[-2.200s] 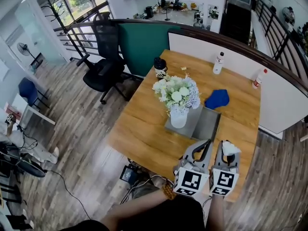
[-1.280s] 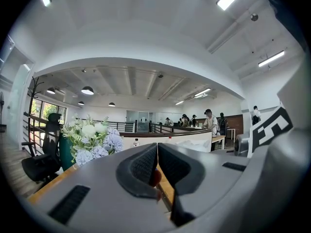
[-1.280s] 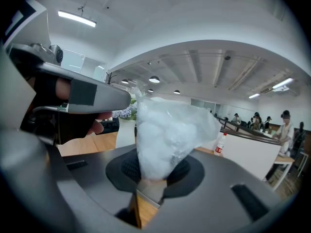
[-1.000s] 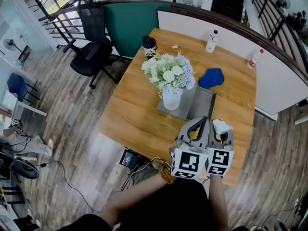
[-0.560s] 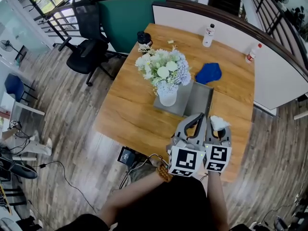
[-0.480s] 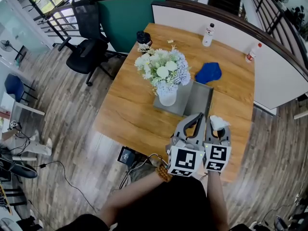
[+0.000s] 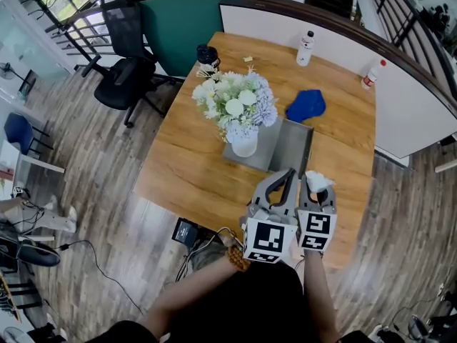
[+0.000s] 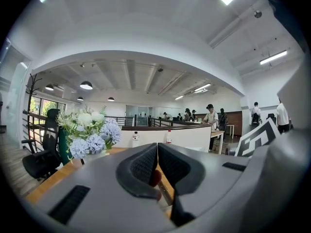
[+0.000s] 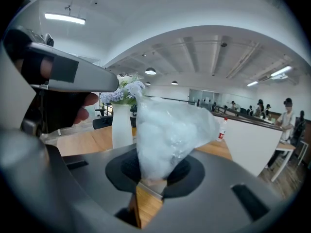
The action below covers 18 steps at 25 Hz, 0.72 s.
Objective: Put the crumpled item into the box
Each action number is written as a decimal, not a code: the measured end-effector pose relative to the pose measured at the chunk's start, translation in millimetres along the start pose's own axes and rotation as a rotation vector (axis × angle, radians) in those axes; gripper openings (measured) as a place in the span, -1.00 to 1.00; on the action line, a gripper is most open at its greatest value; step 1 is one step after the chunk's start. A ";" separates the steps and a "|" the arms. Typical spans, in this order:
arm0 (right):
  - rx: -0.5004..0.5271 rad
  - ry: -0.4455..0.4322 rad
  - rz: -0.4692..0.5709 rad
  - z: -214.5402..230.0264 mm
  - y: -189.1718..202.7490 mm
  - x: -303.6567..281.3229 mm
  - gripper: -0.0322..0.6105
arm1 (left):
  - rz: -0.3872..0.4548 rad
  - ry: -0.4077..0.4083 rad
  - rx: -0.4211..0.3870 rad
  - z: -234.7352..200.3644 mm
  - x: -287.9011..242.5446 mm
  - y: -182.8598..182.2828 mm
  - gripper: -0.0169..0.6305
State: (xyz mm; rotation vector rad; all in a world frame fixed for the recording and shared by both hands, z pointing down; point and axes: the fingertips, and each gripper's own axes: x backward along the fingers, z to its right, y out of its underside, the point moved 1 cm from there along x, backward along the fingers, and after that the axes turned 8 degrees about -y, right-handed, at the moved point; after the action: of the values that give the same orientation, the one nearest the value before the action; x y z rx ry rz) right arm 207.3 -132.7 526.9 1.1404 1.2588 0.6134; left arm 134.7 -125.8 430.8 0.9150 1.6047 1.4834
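The crumpled item point(image 7: 318, 182) is a white, translucent wad, and my right gripper point(image 7: 317, 191) is shut on it just above the table's near edge. In the right gripper view the wad point(image 9: 170, 135) stands up from between the dark pads of the right gripper point(image 9: 155, 171). The grey open box point(image 7: 294, 152) lies flat just beyond both grippers. My left gripper point(image 7: 288, 174) hangs close on the left of the right one. Its pads meet with nothing between them, as the left gripper view shows for the left gripper point(image 8: 157, 159).
A white vase of pale flowers point(image 7: 234, 109) stands on the box's left part. A blue cloth point(image 7: 305, 104) lies behind the box. Two bottles point(image 7: 305, 47) stand by the far partition, a dark cup point(image 7: 206, 57) at the far left corner. An office chair point(image 7: 125, 63) stands left of the wooden table point(image 7: 193, 163).
The head view has drifted, so the table sits higher and further left in frame. Both grippers stay side by side at the near edge, and the right one keeps its hold on the wad.
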 end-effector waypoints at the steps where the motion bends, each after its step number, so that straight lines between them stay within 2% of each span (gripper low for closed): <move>1: -0.001 0.000 -0.003 -0.4 1.2 -1.4 -0.64 | -0.003 0.000 -0.003 -0.9 0.1 1.2 -0.87; 18: -0.004 -0.009 -0.062 12.4 23.1 -39.5 -0.58 | -0.028 -0.007 -0.027 -19.0 -7.6 3.7 -0.87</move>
State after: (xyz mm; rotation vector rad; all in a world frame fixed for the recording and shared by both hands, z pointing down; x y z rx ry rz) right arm 213.7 -162.7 563.0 1.0961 1.2798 0.5634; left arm 121.4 -141.0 435.7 0.8784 1.5819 1.4777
